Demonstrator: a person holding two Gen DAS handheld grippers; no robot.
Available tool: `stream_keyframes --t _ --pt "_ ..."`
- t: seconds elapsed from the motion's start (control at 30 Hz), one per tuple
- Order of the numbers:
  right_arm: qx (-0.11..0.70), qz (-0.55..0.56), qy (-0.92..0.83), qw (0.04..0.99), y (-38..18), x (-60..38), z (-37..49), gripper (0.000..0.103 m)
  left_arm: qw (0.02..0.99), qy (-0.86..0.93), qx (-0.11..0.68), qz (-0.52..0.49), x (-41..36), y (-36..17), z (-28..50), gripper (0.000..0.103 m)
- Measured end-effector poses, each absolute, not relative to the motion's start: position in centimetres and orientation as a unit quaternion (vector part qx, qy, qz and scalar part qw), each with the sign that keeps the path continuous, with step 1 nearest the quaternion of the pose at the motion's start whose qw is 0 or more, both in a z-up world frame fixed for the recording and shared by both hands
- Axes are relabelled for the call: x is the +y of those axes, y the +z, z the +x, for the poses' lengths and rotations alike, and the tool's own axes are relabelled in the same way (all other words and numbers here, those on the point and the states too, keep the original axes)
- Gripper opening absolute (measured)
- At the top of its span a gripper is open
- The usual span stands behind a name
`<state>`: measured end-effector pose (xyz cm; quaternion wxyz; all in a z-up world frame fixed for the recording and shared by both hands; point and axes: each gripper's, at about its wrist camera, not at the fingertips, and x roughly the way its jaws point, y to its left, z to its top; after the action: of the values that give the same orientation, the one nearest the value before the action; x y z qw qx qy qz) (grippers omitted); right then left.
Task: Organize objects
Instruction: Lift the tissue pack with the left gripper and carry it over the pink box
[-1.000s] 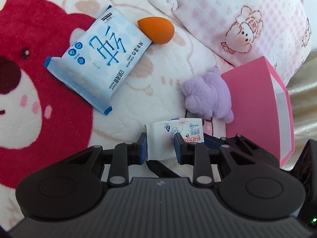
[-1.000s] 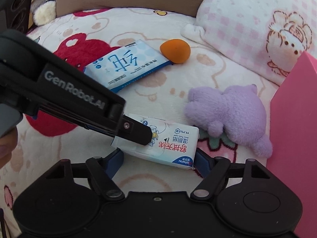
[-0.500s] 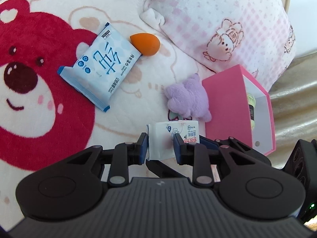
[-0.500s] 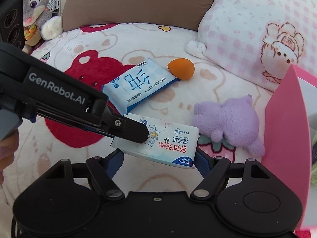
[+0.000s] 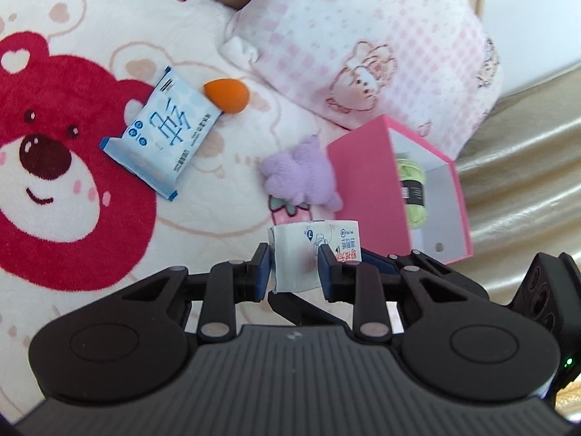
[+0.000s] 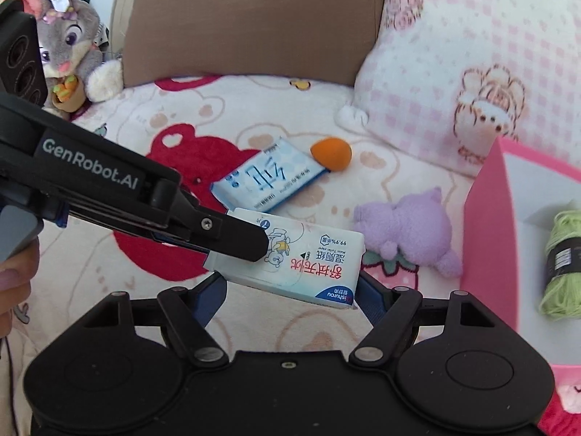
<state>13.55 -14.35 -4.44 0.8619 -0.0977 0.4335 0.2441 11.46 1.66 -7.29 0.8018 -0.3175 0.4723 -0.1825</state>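
A white wet-wipe pack (image 6: 312, 258) with red lettering hangs above the bear blanket, held by both grippers. My left gripper (image 5: 295, 269) is shut on one short end of the pack (image 5: 326, 234), and in the right wrist view it comes in from the left (image 6: 247, 245). My right gripper (image 6: 290, 290) spans the pack's width with both blue pads pressed on its sides. On the blanket lie a blue wipe pack (image 5: 163, 138), an orange egg-shaped sponge (image 5: 227, 95) and a purple plush (image 5: 301, 174). To the right stands an open pink box (image 5: 363, 181) holding green yarn (image 5: 412, 189).
A pink checked pillow (image 5: 363, 43) leans behind the box. A brown cushion (image 6: 254, 18) and a grey bunny plush (image 6: 69, 47) sit at the back. A person's fingers (image 6: 14, 272) show at the left edge. Beige fabric (image 5: 526, 181) lies right of the box.
Both grippers have risen together with the white pack, so the blanket and its objects look smaller. The inside of the pink box and the yarn have come into view.
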Motion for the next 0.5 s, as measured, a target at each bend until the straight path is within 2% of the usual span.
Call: stream_keyframes --t 0.17,0.5 --pt "0.426 -0.11 0.246 0.864 -2.5 -14.3 12.1 0.08 0.789 -0.192 0.476 -0.338 2.1 -6.0 10.5 0.026" --pt "0.437 -0.121 0.246 0.857 0.5 -14.6 10.0 0.08 0.789 -0.195 0.499 -0.301 0.8 -2.7 8.4 0.026"
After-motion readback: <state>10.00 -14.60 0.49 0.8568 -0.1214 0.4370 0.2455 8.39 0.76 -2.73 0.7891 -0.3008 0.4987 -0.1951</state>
